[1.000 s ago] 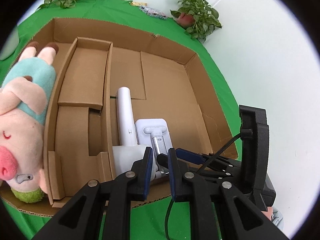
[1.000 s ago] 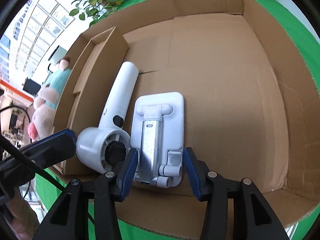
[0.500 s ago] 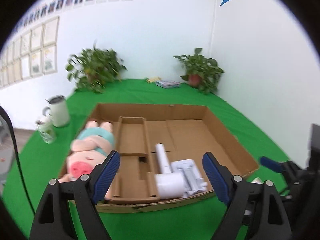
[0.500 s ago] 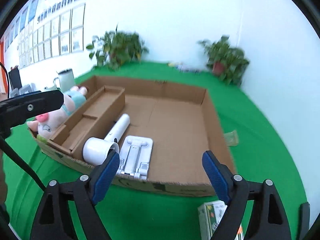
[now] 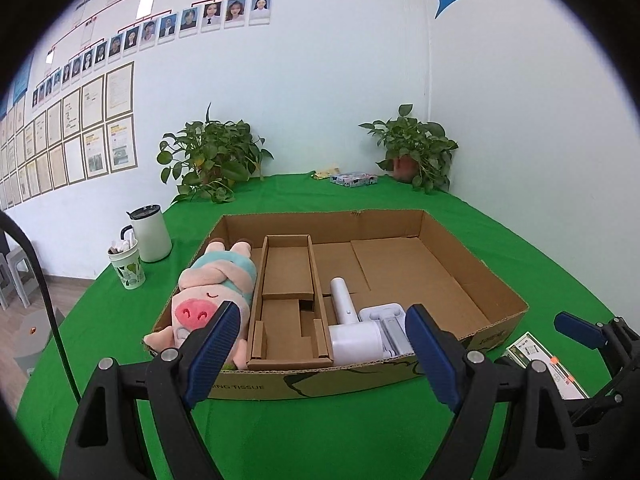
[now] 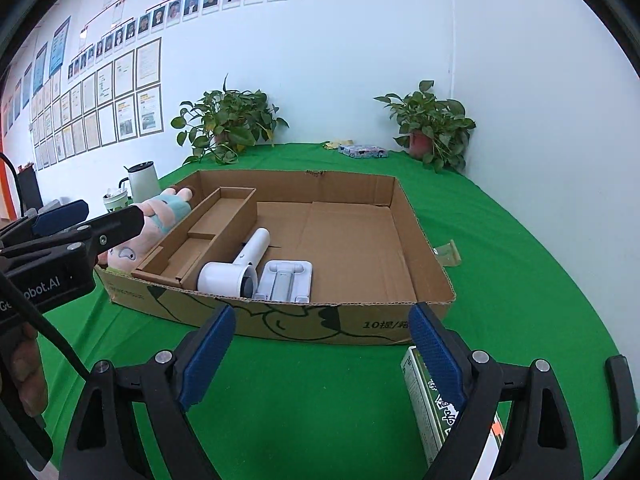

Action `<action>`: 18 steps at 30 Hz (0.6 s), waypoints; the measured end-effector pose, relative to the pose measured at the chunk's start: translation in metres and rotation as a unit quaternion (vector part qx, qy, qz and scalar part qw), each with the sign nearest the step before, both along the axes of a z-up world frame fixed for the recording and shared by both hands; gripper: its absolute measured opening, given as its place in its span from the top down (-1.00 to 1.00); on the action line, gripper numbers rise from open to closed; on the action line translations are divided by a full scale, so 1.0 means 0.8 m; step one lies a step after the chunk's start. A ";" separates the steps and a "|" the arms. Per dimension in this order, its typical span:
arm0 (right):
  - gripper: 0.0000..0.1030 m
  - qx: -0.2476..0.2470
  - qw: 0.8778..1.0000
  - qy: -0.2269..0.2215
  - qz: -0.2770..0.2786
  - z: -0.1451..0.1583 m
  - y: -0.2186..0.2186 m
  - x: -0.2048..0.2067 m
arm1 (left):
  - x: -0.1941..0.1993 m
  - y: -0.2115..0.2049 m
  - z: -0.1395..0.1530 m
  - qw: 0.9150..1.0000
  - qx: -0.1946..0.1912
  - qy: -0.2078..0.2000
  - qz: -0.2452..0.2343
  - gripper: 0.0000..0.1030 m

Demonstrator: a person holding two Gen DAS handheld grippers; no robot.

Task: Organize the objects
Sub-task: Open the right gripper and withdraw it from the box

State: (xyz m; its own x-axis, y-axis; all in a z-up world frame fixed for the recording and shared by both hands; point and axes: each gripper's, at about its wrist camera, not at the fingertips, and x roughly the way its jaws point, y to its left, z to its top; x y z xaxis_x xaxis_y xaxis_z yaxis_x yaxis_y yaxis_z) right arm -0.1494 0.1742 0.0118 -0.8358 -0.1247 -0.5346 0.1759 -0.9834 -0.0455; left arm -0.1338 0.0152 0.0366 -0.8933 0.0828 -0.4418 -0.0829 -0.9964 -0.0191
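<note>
A shallow cardboard box (image 5: 496,300) (image 6: 424,248) lies on the green table. In it lie a pink pig plush (image 5: 216,284) (image 6: 160,216), a cardboard insert (image 5: 288,280) (image 6: 208,232), a white hair dryer (image 5: 348,320) (image 6: 240,264) and a white folding stand (image 5: 388,320) (image 6: 286,278). A green and white carton (image 5: 544,360) (image 6: 428,400) lies in front of the box at right. My left gripper (image 5: 320,352) is open and empty before the box. My right gripper (image 6: 320,356) is open and empty, its right finger beside the carton.
A white kettle (image 5: 150,234) (image 6: 142,182) and a patterned cup (image 5: 126,264) stand at left. Two potted plants (image 5: 212,160) (image 5: 416,152) and a small flat packet (image 5: 352,179) stand at the back wall. A clear wrapper (image 6: 448,252) lies right of the box.
Both grippers pulled back out of the box and opened wide. The folding stand was let go and now lies beside the hair dryer.
</note>
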 end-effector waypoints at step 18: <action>-0.71 -0.003 1.000 0.016 0.016 0.011 0.010 0.028 | 0.016 -0.006 -0.001 1.000 0.013 0.010 0.002 -0.63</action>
